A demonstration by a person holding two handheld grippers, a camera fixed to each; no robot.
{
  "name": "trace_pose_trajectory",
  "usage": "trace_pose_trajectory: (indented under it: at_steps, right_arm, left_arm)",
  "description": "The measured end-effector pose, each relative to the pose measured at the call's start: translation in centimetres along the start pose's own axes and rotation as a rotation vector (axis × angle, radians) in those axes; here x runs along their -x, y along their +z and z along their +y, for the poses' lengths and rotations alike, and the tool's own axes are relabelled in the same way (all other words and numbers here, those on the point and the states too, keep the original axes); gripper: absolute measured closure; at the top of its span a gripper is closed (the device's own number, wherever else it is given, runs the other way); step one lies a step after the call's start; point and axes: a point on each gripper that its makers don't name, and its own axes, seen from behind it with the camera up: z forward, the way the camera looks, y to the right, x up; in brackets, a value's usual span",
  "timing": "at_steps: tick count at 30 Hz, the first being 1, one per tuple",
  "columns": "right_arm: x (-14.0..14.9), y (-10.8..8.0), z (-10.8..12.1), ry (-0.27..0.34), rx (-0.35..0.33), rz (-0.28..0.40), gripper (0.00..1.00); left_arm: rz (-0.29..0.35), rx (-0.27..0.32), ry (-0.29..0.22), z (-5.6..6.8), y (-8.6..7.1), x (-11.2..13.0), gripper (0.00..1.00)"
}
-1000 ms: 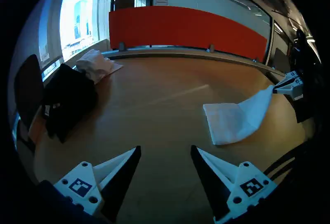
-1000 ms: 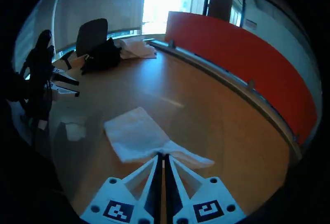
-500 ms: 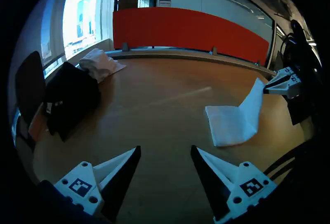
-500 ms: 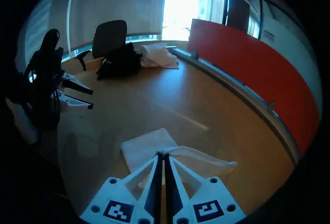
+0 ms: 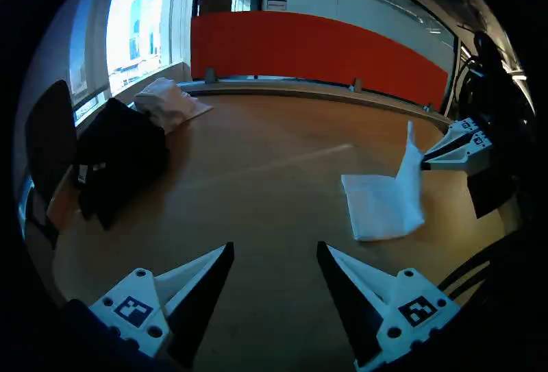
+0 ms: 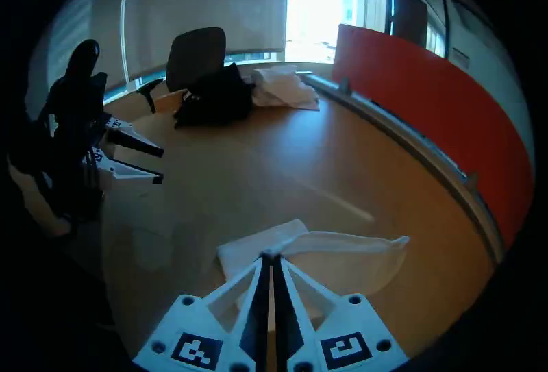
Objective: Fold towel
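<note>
Left gripper view: the left gripper (image 5: pixel 274 269) sat low over the wooden table (image 5: pixel 274 166) with its tongs wide apart and nothing between them, bases cut off at the bottom edge. The white towel (image 5: pixel 380 201) lay flat off to the right, its far edge pulled up nearly upright by the right gripper (image 5: pixel 425 159). Whoever held that one was just a dark shape, hard to make out. A black bag (image 5: pixel 116 159) sat near a pile of white cloth (image 5: pixel 164 101); couldn't tell what was in it.

Right gripper view: tongs of the right gripper (image 6: pixel 272 262) were pressed together on the towel (image 6: pixel 322 252) edge, the pinch itself mostly hidden behind the fingers. The left gripper (image 6: pixel 162 166) showed far left, spread open. The bag (image 6: pixel 216 101) was too dark to read.
</note>
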Motion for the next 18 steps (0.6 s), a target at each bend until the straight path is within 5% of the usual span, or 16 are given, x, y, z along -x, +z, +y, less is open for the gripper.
trace_pose_trajectory:
  at_steps: [9,18]
  right_arm:
    - [0.6,2.7,-1.5,0.009,-0.046,-0.029,0.91]
    - [0.8,2.6,-1.8,0.018,-0.060,-0.032,0.43]
  left_arm:
    - [0.003,-0.006,-0.012,-0.4,-0.3,0.2,0.11]
    - [0.003,-0.007,-0.015,-0.7,-0.5,0.3,0.11]
